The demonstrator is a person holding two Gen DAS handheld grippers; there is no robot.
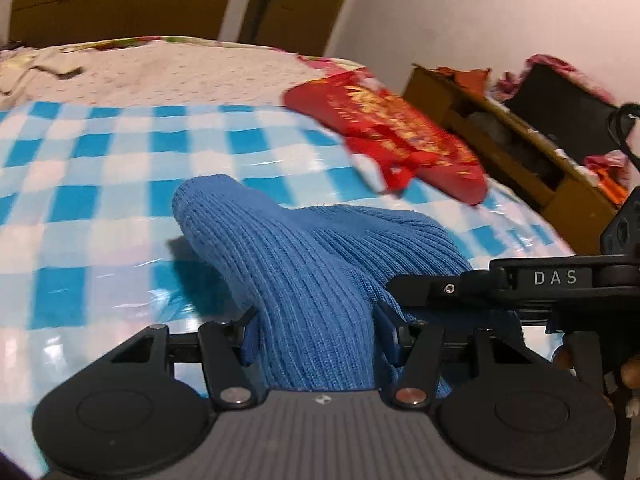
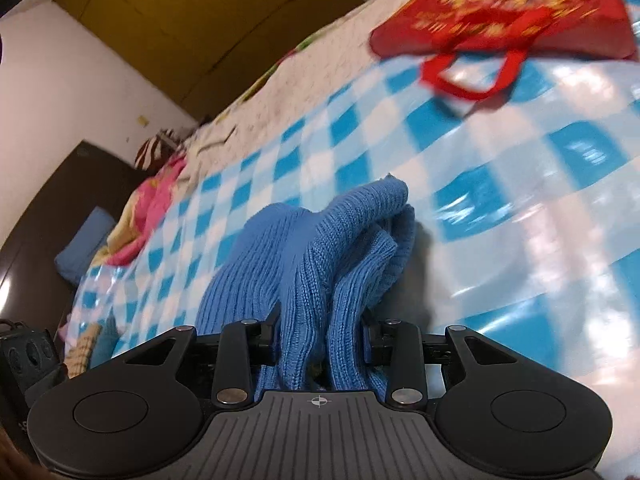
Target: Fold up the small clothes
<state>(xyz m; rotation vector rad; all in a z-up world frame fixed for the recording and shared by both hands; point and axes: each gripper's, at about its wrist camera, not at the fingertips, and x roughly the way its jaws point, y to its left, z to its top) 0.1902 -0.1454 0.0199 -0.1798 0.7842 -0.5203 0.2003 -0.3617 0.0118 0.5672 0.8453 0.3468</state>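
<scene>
Blue knitted garment (image 1: 316,264) is gripped at both ends — bunched between the pads of the left gripper (image 1: 316,332) and of the right gripper (image 2: 320,340) — and lifted partly off the blue-checked sheet (image 1: 100,168). Its shape cannot be made out. A blurred red bag (image 2: 504,12) is seen beyond.
</scene>
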